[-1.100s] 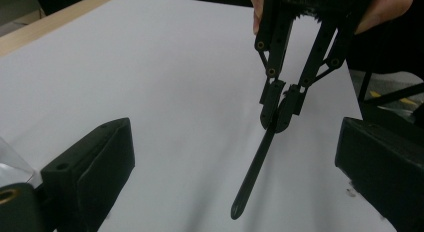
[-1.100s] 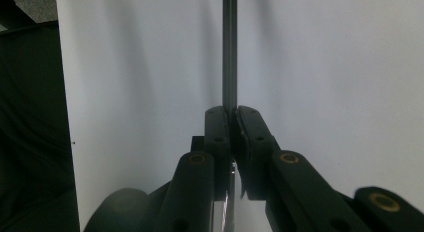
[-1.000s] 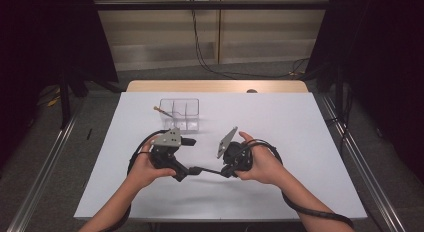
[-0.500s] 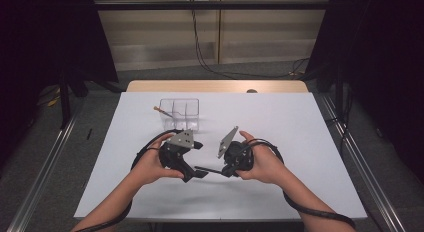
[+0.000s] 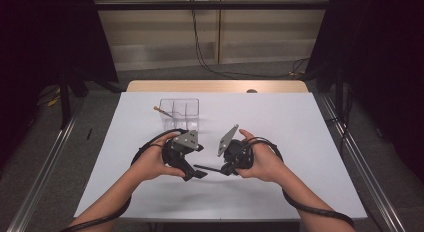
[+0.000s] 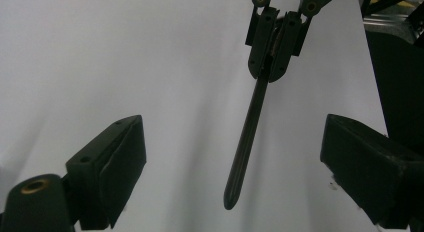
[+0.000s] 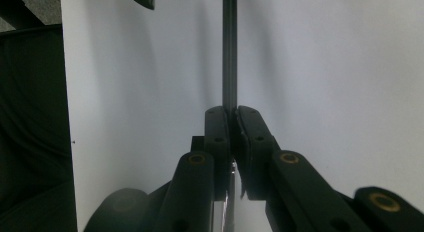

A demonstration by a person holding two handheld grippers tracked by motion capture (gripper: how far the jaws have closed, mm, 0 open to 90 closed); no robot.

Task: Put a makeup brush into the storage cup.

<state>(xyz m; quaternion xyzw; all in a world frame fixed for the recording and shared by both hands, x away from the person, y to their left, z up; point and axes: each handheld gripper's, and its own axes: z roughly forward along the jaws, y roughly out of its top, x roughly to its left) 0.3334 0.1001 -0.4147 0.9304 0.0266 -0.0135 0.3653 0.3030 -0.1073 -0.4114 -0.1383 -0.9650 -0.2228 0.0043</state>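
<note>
Left tongs (image 5: 197,173) released, jaws just been closing in, black rod (image 6: 247,142) between them untouched. Rod sticks out level just above white desk (image 5: 300,132). Right tongs (image 7: 231,117) clenched on its other end. Clear box (image 5: 179,113) behind.

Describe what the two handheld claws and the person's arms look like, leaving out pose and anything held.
Both the left claw and right claw are black, each topped by a grey three-cornered plate, with a black cable looping out and trailing back along the forearm. Their fingers are blocky black pads, with brass-coloured pins at the linkage. The forearms are bare, no sleeves visible.
</note>
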